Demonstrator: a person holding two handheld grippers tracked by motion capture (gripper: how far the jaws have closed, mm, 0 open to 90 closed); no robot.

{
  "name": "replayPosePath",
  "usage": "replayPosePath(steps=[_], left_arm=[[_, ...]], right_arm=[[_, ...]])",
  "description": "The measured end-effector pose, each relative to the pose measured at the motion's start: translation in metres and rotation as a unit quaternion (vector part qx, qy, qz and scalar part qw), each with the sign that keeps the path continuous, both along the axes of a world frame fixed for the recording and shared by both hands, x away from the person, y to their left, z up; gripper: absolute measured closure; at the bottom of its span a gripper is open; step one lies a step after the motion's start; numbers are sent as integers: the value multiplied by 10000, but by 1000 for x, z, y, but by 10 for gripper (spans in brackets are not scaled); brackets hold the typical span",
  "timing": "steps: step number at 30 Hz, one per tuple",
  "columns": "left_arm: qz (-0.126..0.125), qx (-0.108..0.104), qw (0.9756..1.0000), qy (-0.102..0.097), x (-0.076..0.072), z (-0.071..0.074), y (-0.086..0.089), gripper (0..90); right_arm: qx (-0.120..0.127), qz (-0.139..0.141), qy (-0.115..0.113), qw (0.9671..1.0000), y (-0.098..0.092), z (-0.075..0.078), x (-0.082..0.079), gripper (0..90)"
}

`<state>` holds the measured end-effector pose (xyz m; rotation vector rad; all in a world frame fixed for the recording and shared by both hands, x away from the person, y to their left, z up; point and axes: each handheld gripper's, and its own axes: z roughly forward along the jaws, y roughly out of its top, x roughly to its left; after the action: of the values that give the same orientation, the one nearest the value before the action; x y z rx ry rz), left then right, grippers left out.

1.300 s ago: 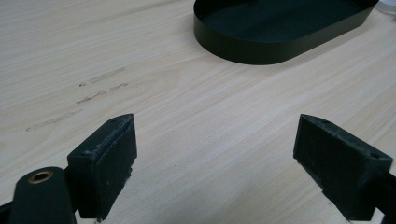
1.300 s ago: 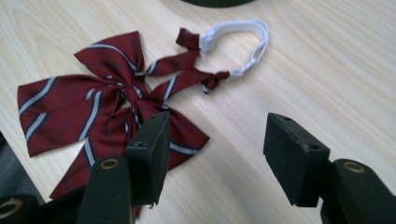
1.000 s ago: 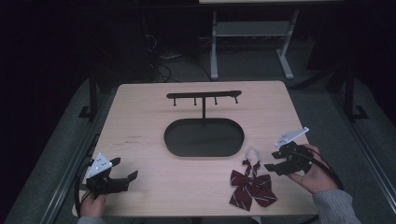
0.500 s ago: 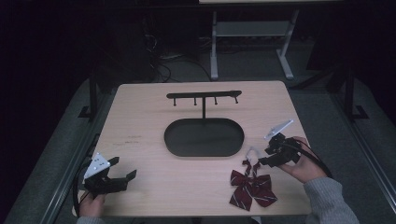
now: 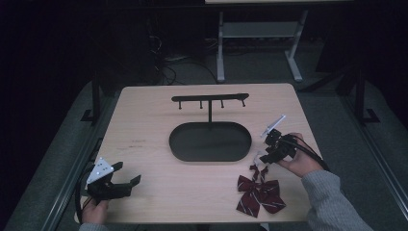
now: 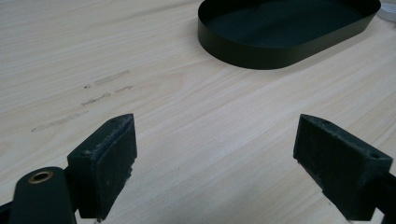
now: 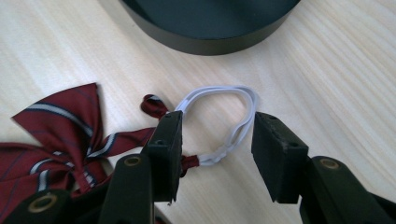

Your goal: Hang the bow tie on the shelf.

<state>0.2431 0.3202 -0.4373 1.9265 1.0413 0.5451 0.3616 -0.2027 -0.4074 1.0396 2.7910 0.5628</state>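
While its jaws have just been closing, the right gripper [image 7: 217,149] straddles, not yet clenching, the bow tie's white elastic loop [image 7: 224,116].

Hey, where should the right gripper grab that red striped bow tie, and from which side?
Best bet is the white elastic loop, not the bow tie itself. It lies flat on the table as a thin open ring past the bow's knot. Come down from above with the right gripper, whose jaws already straddle the loop and have just been closing, pads not yet pressing. Pinch both strands together.

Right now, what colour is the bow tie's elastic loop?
White elastic loop; clearest in the right gripper view.
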Motion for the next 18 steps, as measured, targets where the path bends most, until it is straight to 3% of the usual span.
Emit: replayPosePath(steps=[5,10,18], left_arm=[[14,-21,10000,-13,0,0,0,130],[26,-49,10000,-12,0,0,1,130],[13,-16,10000,-24,0,1,1,130]], right_arm=[[-65,-16,86,9999,2,-4,6,538],[-279,-112,149,9994,4,-12,13,553],[-461,-317,250,9981,5,-22,23,628]])
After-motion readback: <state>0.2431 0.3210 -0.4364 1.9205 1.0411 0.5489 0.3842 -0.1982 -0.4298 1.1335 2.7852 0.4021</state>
